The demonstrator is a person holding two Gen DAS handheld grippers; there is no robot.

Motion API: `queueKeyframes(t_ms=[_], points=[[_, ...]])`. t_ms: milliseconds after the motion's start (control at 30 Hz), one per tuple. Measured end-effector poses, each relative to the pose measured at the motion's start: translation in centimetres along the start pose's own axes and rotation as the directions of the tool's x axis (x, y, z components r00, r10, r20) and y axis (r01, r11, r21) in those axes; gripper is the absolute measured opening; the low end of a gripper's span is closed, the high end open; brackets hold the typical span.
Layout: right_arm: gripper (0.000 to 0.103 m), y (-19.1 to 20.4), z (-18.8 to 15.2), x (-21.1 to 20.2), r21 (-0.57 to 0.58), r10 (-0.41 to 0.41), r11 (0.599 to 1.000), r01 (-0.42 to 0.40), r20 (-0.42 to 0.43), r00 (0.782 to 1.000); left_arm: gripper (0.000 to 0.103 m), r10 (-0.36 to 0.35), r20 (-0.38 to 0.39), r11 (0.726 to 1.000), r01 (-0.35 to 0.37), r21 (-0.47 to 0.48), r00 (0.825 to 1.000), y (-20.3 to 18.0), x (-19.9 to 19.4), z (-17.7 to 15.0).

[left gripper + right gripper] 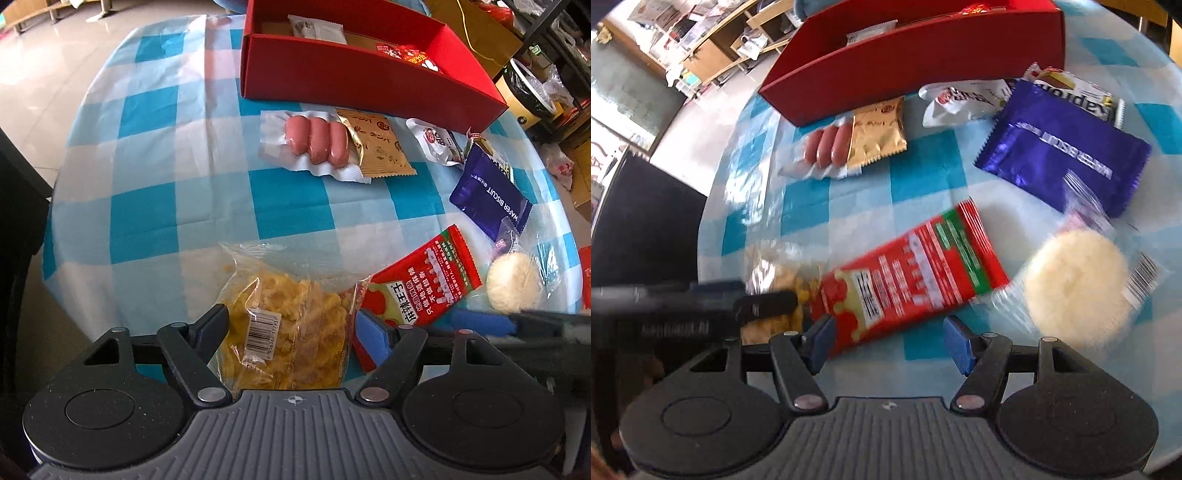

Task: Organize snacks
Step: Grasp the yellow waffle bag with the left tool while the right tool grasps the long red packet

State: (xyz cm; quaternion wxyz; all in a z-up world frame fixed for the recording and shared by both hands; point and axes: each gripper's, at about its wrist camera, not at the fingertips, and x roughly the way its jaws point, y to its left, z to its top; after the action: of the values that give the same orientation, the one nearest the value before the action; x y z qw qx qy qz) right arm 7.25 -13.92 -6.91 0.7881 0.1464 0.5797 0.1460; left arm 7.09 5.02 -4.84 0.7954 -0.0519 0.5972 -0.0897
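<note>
Printed words on the snack packs

We read "WAFER BISCUIT" in white on the blue packet [491, 195], Chinese characters "麻辣王子" on the red packet [421, 288], and a barcode sticker on the clear bag of yellow snacks [284, 332], its digits too small to trust.

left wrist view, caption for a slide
Open left gripper straddling a clear bag of yellow snacks on the checked cloth.

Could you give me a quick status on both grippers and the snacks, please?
Left gripper open astride yellow snack bag. Right gripper open at red packet. Red box unobstructed.
</note>
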Motion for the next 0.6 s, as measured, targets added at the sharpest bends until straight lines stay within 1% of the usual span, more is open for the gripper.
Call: queueKeyframes(t_ms=[67,133,167,233,267,300,367,433,533,567,600], points=[[0.059,0.4,1.1,0.3,-0.001,-0.019,1.000,0.019,0.026,0.999,0.078,0.003,-0.001,1.000,-0.003,-0.009,1.000,0.3,0.0,0.0],[0.059,0.9,2.2,0.7,-0.008,-0.045,0.999,0.046,0.046,0.998,0.080,-0.010,-0.006,1.000,0.010,-0.025,1.000,0.6,-0.1,0.1],[0.062,1.2,2.8,1.0,-0.011,-0.050,0.999,0.050,0.045,0.998,0.081,-0.019,-0.009,0.999,0.019,-0.027,1.000,0.7,-0.1,0.1],[0.064,2.3,3.6,1.5,-0.052,-0.070,0.996,0.073,0.065,0.995,0.082,-0.020,-0.012,1.000,0.019,-0.019,1.000,0.6,-0.1,0.0],[0.064,3.1,3.8,2.0,-0.091,-0.105,0.990,0.111,0.074,0.992,0.083,-0.017,-0.012,1.000,0.017,-0.013,1.000,0.4,0.0,0.0],[0.064,4.0,3.9,2.4,-0.138,-0.144,0.978,0.155,0.085,0.986,0.083,-0.015,-0.013,1.000,0.015,-0.008,1.000,0.3,0.0,-0.1],[0.064,5.5,3.5,3.2,-0.239,-0.209,0.943,0.231,0.115,0.971,0.085,-0.005,-0.014,1.000,0.005,-0.001,1.000,0.2,0.1,-0.3],[0.065,6.4,2.9,3.8,-0.305,-0.251,0.910,0.282,0.135,0.958,0.086,0.012,-0.020,1.000,-0.012,0.003,1.000,0.1,0.2,-0.9],[0.065,7.0,2.4,4.2,-0.359,-0.268,0.881,0.309,0.160,0.950,0.089,0.041,-0.034,0.999,-0.040,0.026,0.999,-0.3,0.6,-1.7],[0.064,7.2,2.2,4.3,-0.388,-0.269,0.867,0.312,0.163,0.949,0.089,0.049,-0.039,0.998,-0.048,0.036,0.998,-0.6,0.7,-1.9],[0.061,7.2,2.0,4.1,-0.416,-0.267,0.855,0.311,0.161,0.950,0.089,0.057,-0.044,0.997,-0.055,0.046,0.997,-0.8,0.9,-2.0]])
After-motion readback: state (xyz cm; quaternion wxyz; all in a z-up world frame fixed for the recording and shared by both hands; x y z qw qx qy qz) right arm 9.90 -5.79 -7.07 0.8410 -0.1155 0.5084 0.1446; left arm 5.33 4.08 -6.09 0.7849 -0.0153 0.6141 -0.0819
